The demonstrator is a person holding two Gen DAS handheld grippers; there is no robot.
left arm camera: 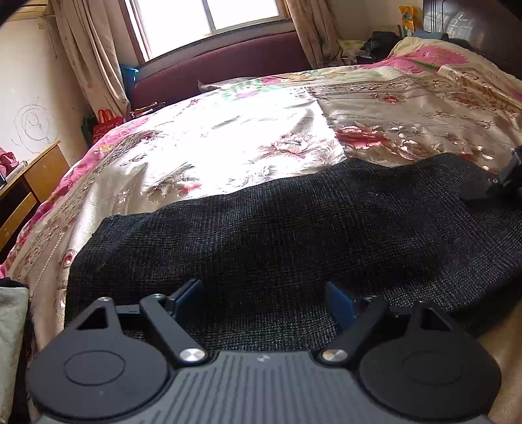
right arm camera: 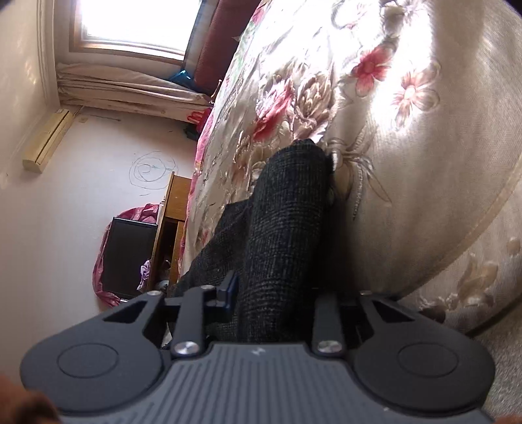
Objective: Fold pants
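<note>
Sunlit bed (left arm camera: pixel 228 137) with a floral cover is taking up most of both views, window (left arm camera: pixel 202 19) behind it. Dark pants (left arm camera: pixel 277 234) are lying across the near edge. Left gripper (left arm camera: pixel 266 301) is hovering over them, jaws spread wide, gripping nothing. Right gripper (right arm camera: pixel 274 293) is pinching a raised fold of the pants.
</note>
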